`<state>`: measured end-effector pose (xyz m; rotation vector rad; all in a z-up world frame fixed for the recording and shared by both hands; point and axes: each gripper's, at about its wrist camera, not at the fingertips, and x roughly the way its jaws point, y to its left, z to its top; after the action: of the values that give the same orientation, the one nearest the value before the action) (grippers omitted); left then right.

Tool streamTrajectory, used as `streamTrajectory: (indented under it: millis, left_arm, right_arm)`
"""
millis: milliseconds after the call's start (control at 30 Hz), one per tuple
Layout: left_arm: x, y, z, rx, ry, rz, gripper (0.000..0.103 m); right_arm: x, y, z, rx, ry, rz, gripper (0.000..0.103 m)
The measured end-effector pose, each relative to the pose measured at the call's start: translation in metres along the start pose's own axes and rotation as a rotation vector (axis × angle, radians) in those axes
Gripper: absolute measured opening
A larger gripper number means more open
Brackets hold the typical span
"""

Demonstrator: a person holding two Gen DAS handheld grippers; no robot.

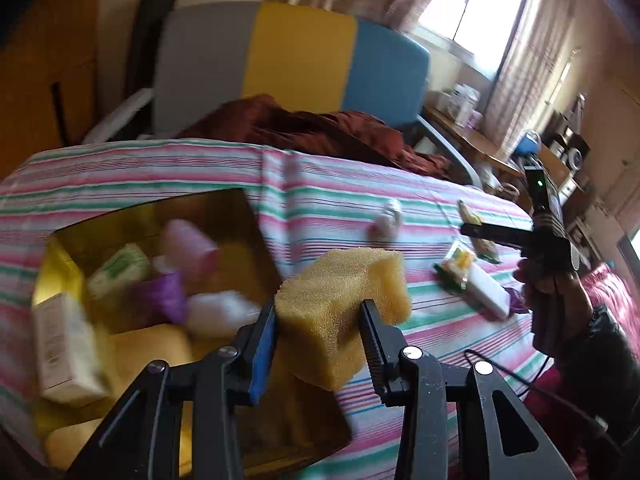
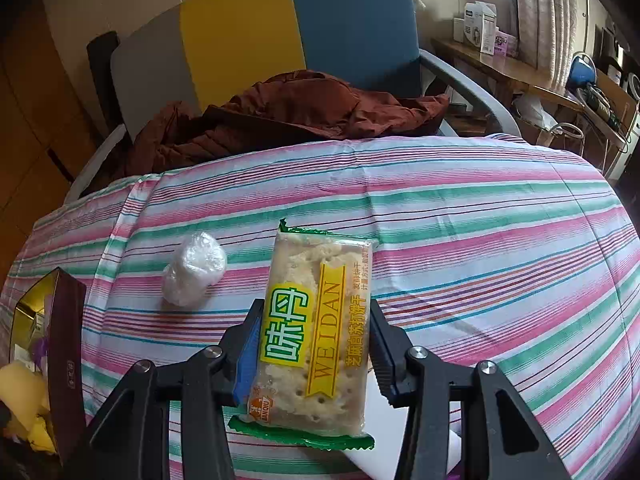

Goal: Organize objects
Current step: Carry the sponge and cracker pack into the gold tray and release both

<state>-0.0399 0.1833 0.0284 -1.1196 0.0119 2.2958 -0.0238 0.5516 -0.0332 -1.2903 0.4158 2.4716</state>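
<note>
the gold-lined open cardboard box holds blurred packets and yellow sponges. just beside its rim, the left gripper clenches a yellow porous sponge block. right of the box, over open striped bedsheet, the right gripper grasps a clear green-edged cracker packet.

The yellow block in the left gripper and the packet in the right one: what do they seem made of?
Yellow block: looks like soft foam sponge, matte, with an open-pored, grainy surface. Cracker packet: seems to be thin glossy plastic film, clear enough to show the crackers inside, with crimped green ends.
</note>
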Motion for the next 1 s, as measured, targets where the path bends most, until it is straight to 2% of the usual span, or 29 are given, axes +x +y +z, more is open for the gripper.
streamTrajectory:
  millis: [100, 233, 333, 567, 767, 967, 1000]
  left_arm:
    - [-0.023, 0.037, -0.013, -0.053, -0.016, 0.030, 0.041]
    - [-0.035, 0.064, -0.037, -0.090, -0.007, 0.052, 0.041]
    - [-0.041, 0.074, -0.055, -0.106, -0.002, 0.041, 0.041]
    - [-0.048, 0.072, -0.076, -0.084, -0.012, -0.003, 0.041]
    - [-0.045, 0.062, -0.080, -0.016, -0.007, -0.016, 0.041]
    - [-0.031, 0.066, -0.078, -0.037, 0.011, -0.023, 0.045]
    - [-0.030, 0.067, -0.079, -0.050, 0.009, -0.019, 0.048]
  right_arm:
    - [-0.011, 0.020, -0.003, -0.034, -0.002, 0.013, 0.048]
    - [-0.036, 0.063, -0.011, -0.094, -0.029, 0.065, 0.048]
    - [-0.052, 0.099, -0.021, -0.145, -0.040, 0.115, 0.048]
    - [-0.083, 0.192, -0.053, -0.280, -0.045, 0.260, 0.048]
    - [-0.092, 0.243, -0.072, -0.371, -0.033, 0.332, 0.048]
    - [-0.085, 0.278, -0.072, -0.334, -0.002, 0.382, 0.048]
    - [-0.082, 0.284, -0.069, -0.313, 0.005, 0.395, 0.049]
